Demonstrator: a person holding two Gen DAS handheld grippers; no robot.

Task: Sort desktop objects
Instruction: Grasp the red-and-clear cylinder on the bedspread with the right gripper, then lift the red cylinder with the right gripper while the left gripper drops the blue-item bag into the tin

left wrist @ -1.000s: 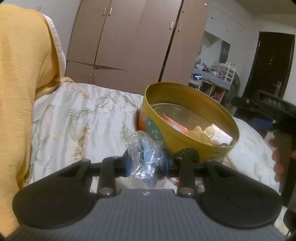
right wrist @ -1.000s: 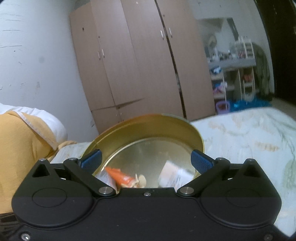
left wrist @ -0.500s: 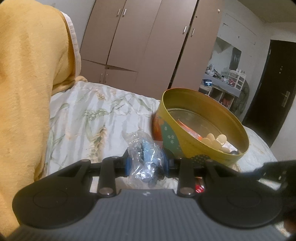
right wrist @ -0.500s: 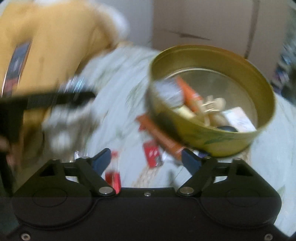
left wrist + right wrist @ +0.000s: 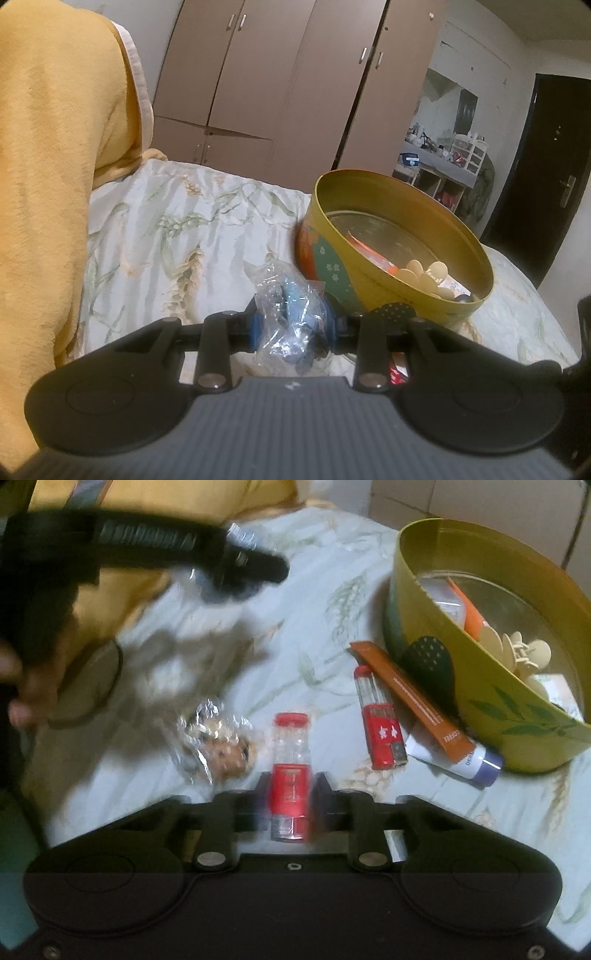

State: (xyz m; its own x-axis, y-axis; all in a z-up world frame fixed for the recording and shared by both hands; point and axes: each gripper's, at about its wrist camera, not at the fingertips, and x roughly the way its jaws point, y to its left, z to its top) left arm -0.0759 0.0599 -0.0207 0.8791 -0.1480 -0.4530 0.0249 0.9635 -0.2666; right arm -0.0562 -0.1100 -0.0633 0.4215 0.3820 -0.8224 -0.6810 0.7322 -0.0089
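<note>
My left gripper (image 5: 293, 326) is shut on a clear plastic bag of blue and black bits (image 5: 291, 317), held above the bed left of the round yellow tin (image 5: 369, 280). The tin (image 5: 443, 635) holds an orange packet, cream discs and a white box. My right gripper (image 5: 291, 792) is closed around a red-capped clear bottle (image 5: 290, 753) lying on the bedsheet. The left gripper also shows in the right wrist view (image 5: 243, 566), raised at upper left with the bag.
On the sheet lie a second red bottle (image 5: 378, 723), an orange coffee stick (image 5: 413, 698), a white tube with a purple cap (image 5: 465, 760), a foil-wrapped item (image 5: 218, 742) and a dark round lid (image 5: 88, 683). A yellow blanket (image 5: 48, 166) is piled left.
My right gripper dropped from the tin's level to the sheet and closed around the red-capped bottle. My left gripper drew back to the left with the bag.
</note>
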